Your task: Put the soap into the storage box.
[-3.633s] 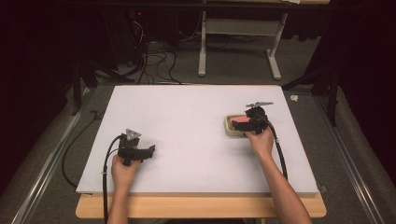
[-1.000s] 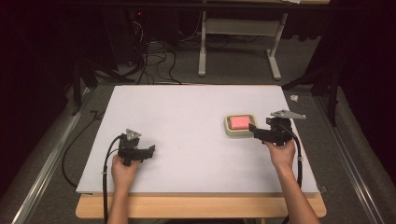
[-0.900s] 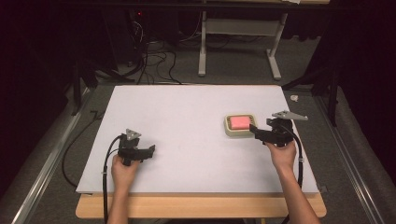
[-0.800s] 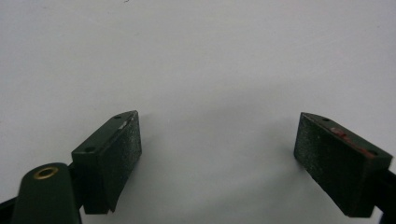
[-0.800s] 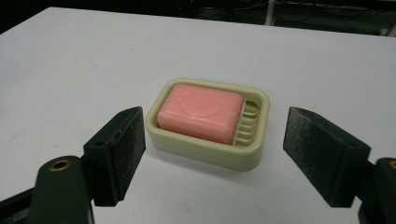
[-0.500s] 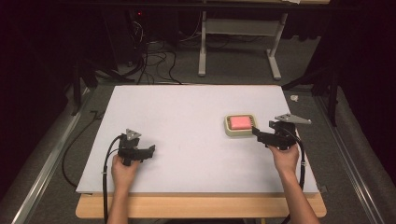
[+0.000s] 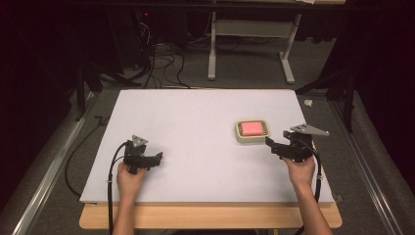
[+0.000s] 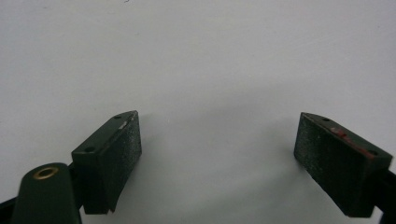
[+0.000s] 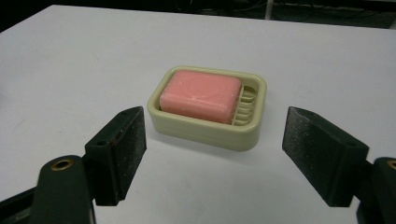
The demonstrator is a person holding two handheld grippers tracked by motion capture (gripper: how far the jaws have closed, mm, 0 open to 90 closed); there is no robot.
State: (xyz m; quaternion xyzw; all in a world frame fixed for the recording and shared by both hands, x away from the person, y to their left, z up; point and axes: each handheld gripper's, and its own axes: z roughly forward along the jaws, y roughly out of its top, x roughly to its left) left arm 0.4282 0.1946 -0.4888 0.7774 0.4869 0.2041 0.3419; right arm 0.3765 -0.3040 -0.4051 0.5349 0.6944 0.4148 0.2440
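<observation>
Currently we see the soap (image 9: 201, 95) seated in its dish (image 9: 205, 133); both tools, right (image 9: 212, 156) and left (image 8: 217, 163), gape wide, holding nothing; little seems left.

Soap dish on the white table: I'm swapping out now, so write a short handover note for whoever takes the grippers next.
Right gripper: open, holding nothing, on the table just right of the soap dish, its fingers pointing at the dish but not touching it.
Left gripper: open, empty, resting on bare table near the front left, far from the dish.
Things: the pink soap bar lies flat inside the cream dish, pushed to one end so the ribbed floor shows at the other.
Done: soap sits in the dish.
Left: nothing obvious; if the dish needs moving, the right gripper is best placed.
</observation>
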